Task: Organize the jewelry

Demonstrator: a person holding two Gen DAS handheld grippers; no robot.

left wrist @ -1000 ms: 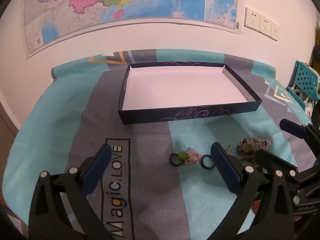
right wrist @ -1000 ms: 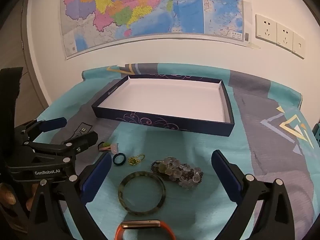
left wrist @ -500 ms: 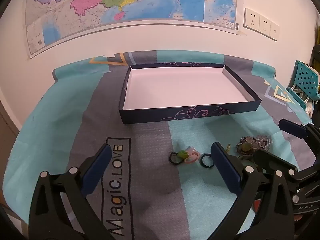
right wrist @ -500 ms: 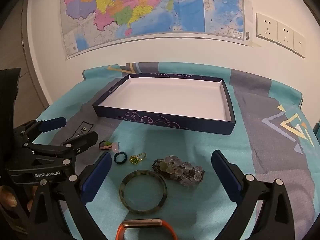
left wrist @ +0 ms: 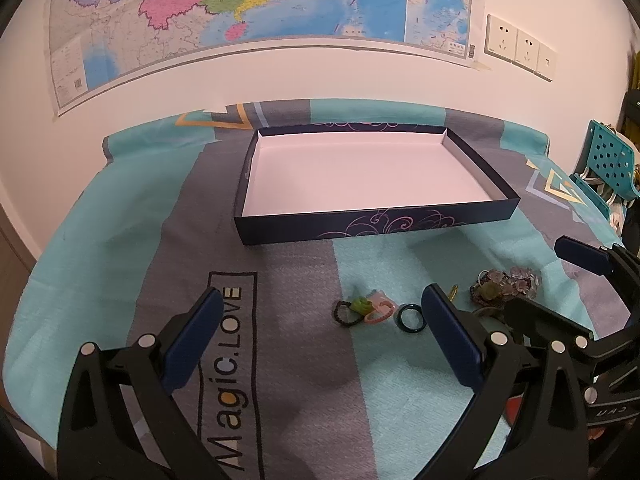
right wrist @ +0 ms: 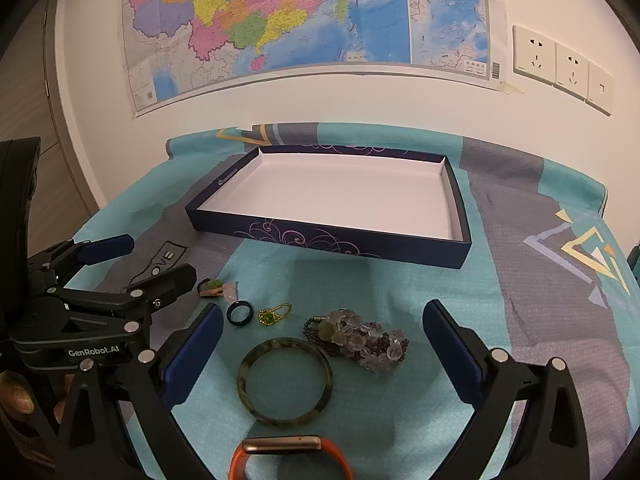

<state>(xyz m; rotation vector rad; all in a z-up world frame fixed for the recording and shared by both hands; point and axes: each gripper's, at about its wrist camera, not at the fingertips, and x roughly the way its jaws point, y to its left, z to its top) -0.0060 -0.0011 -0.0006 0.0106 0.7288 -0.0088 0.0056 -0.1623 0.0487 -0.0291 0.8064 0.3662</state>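
Warm, dim indoor light, soft shadows, sharp centre, strong fisheye bending and dark corners.

Both handheld cameras are drifting slightly, and nothing on the bench is being touched. In the left wrist view the shallow navy cardboard tray with the white floor is sitting a little lower in the picture than a second ago, and the cluster of small rings is sliding a touch lower and leftward too. In the right wrist view the same tray is sinking slightly in the frame, while the mottled green bangle and the orange-strapped watch are creeping upward, the watch showing more.
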